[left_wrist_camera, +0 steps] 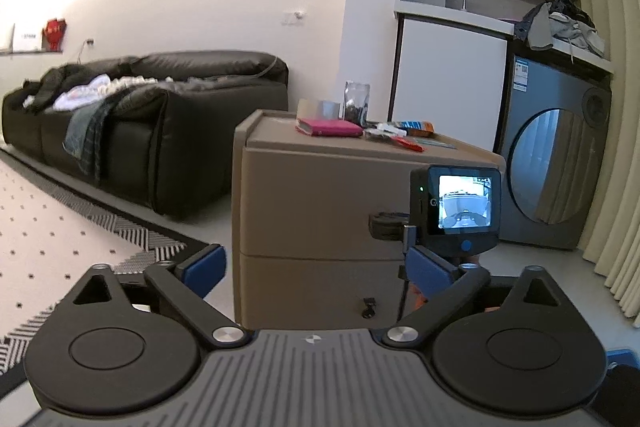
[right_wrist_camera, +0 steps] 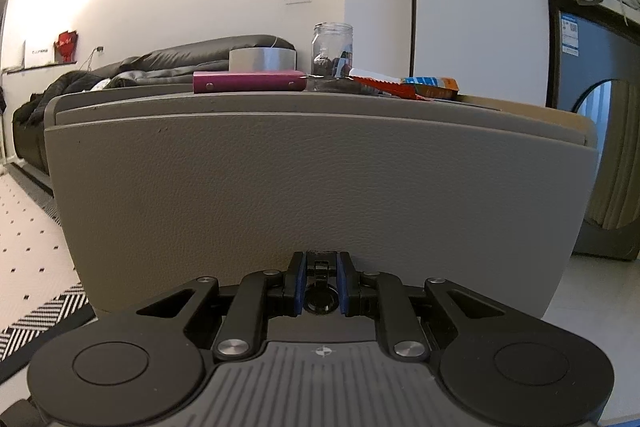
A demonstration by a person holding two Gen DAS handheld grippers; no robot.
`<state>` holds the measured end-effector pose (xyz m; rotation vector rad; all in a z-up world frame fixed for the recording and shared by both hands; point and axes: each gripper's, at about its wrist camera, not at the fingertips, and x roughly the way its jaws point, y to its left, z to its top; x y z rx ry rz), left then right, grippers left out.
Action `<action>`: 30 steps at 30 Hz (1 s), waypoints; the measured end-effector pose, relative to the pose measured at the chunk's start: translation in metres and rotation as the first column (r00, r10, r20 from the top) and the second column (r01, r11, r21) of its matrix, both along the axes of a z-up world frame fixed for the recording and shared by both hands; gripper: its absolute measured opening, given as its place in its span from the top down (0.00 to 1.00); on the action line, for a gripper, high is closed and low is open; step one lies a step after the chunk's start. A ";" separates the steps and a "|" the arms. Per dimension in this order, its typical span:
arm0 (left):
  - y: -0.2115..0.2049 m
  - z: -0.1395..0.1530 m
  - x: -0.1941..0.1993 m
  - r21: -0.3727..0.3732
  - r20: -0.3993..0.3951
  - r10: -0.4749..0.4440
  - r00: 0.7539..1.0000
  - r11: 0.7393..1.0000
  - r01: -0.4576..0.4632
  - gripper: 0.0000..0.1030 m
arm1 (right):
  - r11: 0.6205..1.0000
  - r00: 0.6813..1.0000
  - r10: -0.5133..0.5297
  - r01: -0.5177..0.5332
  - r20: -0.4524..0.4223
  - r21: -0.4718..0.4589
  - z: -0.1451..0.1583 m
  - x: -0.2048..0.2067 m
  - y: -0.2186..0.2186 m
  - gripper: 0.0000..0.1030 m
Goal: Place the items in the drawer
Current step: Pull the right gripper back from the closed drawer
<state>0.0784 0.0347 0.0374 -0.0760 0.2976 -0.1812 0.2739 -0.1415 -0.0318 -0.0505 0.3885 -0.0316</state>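
Note:
A grey-brown bedside cabinet (left_wrist_camera: pixel 320 195) has two drawers. On its top lie a pink wallet (left_wrist_camera: pixel 330 127), a silver tape roll (left_wrist_camera: pixel 328 109), a glass jar (left_wrist_camera: pixel 356 103), an orange-and-blue packet (left_wrist_camera: pixel 414 127) and a red packet (left_wrist_camera: pixel 406 143). My right gripper (right_wrist_camera: pixel 320 267) is shut on the top drawer's black handle (right_wrist_camera: pixel 319 301), flat against the drawer front (right_wrist_camera: pixel 320 187). The left wrist view shows that gripper (left_wrist_camera: pixel 384 225) at the handle. My left gripper (left_wrist_camera: pixel 314 269) is open and holds nothing, in front of the lower drawer and its handle (left_wrist_camera: pixel 368 307). I cannot tell whether the top drawer stands out.
A black leather sofa (left_wrist_camera: pixel 140 115) strewn with clothes stands left of the cabinet, with a patterned rug (left_wrist_camera: pixel 60 227) in front. A washing machine (left_wrist_camera: pixel 556 163), a white cupboard (left_wrist_camera: pixel 448 83) and a curtain (left_wrist_camera: pixel 616 147) are to the right.

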 end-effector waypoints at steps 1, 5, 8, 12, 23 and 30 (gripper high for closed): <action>0.000 0.001 -0.001 -0.001 0.004 -0.006 1.000 1.000 0.006 0.00 | 1.000 1.000 0.006 -0.006 0.000 0.000 0.001 -0.004 0.000 0.73; -0.002 0.002 -0.001 -0.012 -0.004 -0.008 1.000 1.000 0.008 0.00 | 1.000 1.000 0.030 -0.030 0.002 -0.003 0.006 -0.023 -0.003 0.56; -0.003 0.001 -0.002 -0.003 -0.001 0.005 1.000 1.000 -0.005 0.00 | 0.999 0.999 0.038 -0.038 0.016 -0.004 0.012 -0.036 -0.007 0.43; -0.002 0.001 -0.002 -0.013 -0.004 0.014 1.000 1.000 -0.014 0.00 | 0.998 0.998 0.058 -0.057 0.035 -0.010 0.023 -0.053 -0.013 0.31; -0.001 0.000 -0.005 -0.010 -0.006 0.009 1.000 1.000 -0.009 0.00 | 0.998 0.997 0.062 -0.063 0.054 0.014 0.044 -0.069 -0.024 0.28; -0.009 -0.002 -0.005 0.010 0.002 0.013 1.000 1.000 -0.013 0.00 | 0.998 0.996 0.055 -0.054 0.077 -0.010 0.052 -0.080 -0.029 0.26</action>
